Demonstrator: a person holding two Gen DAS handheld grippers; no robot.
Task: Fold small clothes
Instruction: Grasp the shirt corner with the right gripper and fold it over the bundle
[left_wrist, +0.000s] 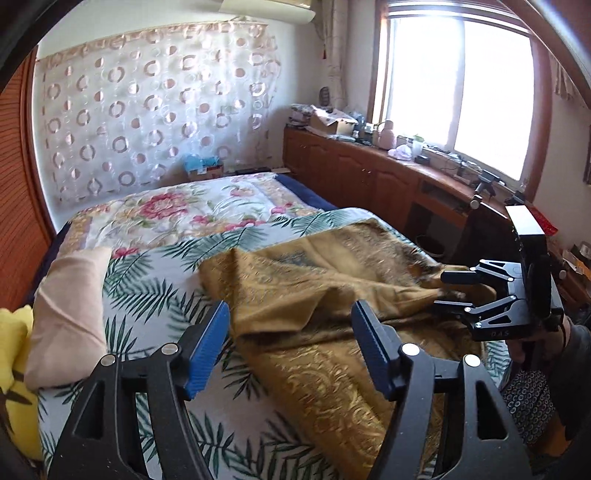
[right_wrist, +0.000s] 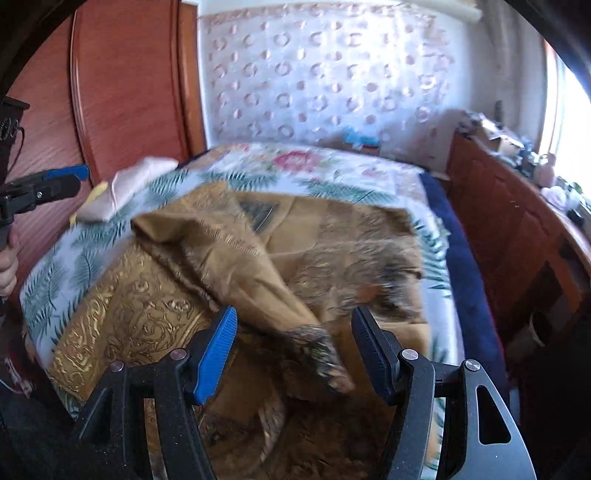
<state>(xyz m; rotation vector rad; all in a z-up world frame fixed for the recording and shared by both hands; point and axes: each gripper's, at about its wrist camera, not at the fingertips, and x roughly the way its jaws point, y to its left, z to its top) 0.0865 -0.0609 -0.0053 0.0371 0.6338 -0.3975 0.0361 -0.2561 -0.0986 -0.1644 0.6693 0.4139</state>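
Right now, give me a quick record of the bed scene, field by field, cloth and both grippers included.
surface: bed with a palm-leaf sheet
garment: golden-brown patterned cloth, rumpled, partly folded over itself, fringed corner nearest the right gripper
left gripper: open, above the cloth's near edge, holding nothing
right gripper: open, fringed corner lies between its fingers, not pinched
beside cloth: pink pillow, yellow cushion at the bed's left edge
far end: floral quilt
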